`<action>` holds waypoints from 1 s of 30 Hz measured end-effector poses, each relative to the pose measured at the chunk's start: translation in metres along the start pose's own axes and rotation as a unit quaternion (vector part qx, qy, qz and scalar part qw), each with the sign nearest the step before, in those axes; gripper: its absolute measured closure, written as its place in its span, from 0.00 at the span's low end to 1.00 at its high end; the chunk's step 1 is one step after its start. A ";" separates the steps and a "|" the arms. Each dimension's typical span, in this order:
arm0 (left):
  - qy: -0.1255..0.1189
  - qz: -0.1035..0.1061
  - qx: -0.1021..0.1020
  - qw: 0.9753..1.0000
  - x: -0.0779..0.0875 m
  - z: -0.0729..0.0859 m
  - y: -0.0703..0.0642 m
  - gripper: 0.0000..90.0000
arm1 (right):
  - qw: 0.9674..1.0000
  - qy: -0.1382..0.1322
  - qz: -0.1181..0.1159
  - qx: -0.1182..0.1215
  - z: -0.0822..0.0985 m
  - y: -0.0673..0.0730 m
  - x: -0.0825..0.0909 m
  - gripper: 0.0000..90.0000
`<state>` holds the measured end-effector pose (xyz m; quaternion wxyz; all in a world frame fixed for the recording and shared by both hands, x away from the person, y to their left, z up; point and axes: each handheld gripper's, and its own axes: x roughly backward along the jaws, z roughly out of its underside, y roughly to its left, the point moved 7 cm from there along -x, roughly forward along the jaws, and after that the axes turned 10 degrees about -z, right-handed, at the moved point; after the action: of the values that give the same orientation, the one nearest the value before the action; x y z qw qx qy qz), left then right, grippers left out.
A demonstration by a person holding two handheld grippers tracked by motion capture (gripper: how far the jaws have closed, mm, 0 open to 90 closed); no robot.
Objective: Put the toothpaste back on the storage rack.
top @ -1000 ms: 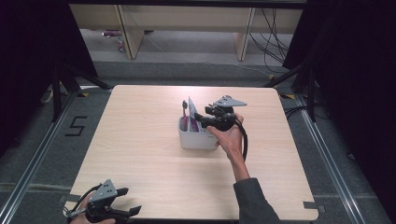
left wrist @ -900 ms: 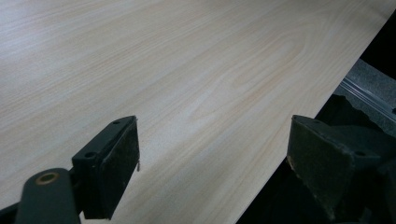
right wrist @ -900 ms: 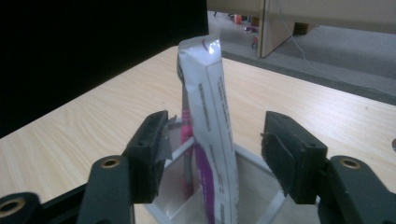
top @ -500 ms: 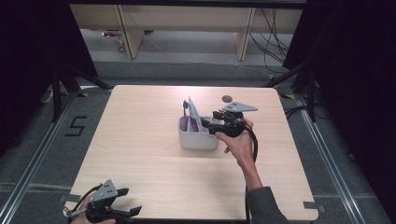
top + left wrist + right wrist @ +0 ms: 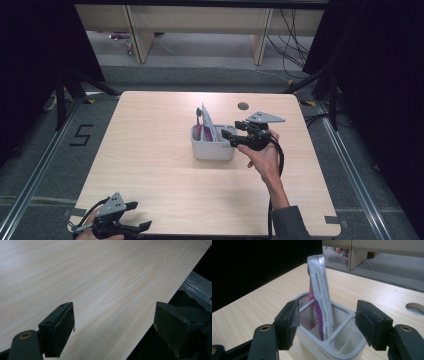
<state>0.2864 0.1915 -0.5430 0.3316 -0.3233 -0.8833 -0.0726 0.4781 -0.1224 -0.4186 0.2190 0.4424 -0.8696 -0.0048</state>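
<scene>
A: Status check. Our right gripper (image 5: 227,138) sits at the right-hand end of the white organiser (image 5: 212,145) in the high view, jaws level and pointed at it. The jaws have just been opening and now stand released; in the right gripper view the pads (image 5: 289,317) flank the organiser's near rim without pressing on it, and nothing is clamped between them.

B: Contents?

A: A toothpaste tube (image 5: 322,295) stands in a rear compartment, leaning slightly, with a pink toothbrush (image 5: 315,307) upright just behind it, the two touching or nearly so. The near compartments appear empty. The organiser rests on the table (image 5: 150,150), right of centre.

B: Hazards from here?

A: Three, in our judgement. First, the organiser looks light; if we withdraw along a skewed line, a pad may catch the rim and drag or tip it. Second, the tube is tall and leaning, so a knock to the organiser could topple it outward along with the brush. Third, a reach inward with jaws this wide may strike the dividers.

B: Left side?

A: Our left gripper (image 5: 137,229) rests at the near left corner of the table, well apart from the organiser, jaws spread, holding nothing. One jaw hangs past the table edge in the left gripper view.
</scene>
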 end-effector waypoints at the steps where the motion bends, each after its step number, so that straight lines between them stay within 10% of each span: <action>1: -0.002 -0.001 0.001 1.000 0.000 0.000 0.000 0.18 | 1.000 0.002 0.000 -0.003 0.000 0.001 0.002 0.40; 30: -0.001 0.001 0.001 1.000 0.000 0.000 0.000 0.18 | 1.000 -0.001 -0.006 -0.003 0.020 0.016 0.031 0.36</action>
<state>0.2864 0.1908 -0.5431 0.3310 -0.3237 -0.8835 -0.0711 0.4421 -0.1404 -0.4212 0.2200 0.4465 -0.8673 -0.0093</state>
